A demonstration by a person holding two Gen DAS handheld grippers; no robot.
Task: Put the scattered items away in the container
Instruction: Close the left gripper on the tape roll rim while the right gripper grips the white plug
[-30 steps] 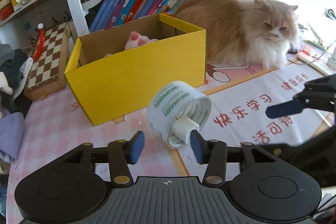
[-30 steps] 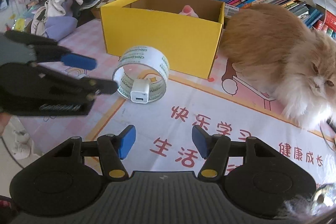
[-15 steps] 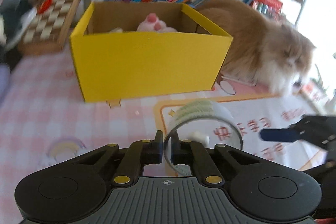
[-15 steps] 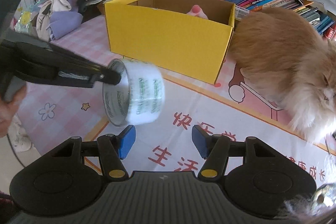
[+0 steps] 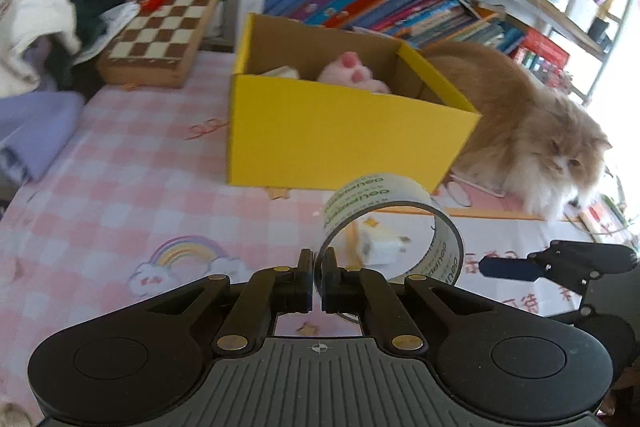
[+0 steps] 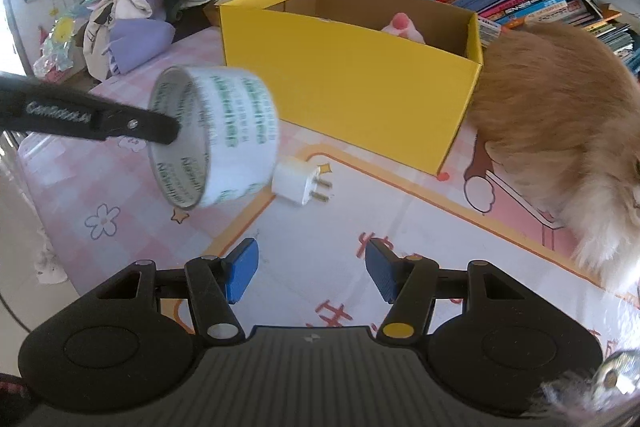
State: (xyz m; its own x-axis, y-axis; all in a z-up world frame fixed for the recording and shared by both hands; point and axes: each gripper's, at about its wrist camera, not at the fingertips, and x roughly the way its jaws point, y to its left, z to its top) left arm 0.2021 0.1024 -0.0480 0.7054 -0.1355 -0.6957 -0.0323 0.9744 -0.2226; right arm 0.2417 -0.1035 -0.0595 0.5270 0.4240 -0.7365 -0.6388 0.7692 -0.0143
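Observation:
My left gripper (image 5: 317,277) is shut on the wall of a clear tape roll (image 5: 376,195) and holds it in the air above the mat, in front of the yellow box (image 5: 340,135). The roll (image 6: 224,131) and the left gripper (image 6: 172,129) also show in the right wrist view. A white plug adapter (image 6: 298,181) lies on the mat below the roll; it shows through the ring in the left wrist view (image 5: 380,247). A pink plush toy (image 5: 354,71) sits inside the box. My right gripper (image 6: 310,269) is open and empty, near the adapter.
An orange long-haired cat (image 5: 532,123) lies right of the box, touching it. A chessboard (image 5: 168,27) and a pile of clothes (image 5: 36,39) lie at the back left. Books (image 5: 380,3) fill the shelf behind the box.
My left gripper closed on the tape roll and lifted it off the mat. The adapter that leaned on the roll now lies on the mat. The right gripper barely moved.

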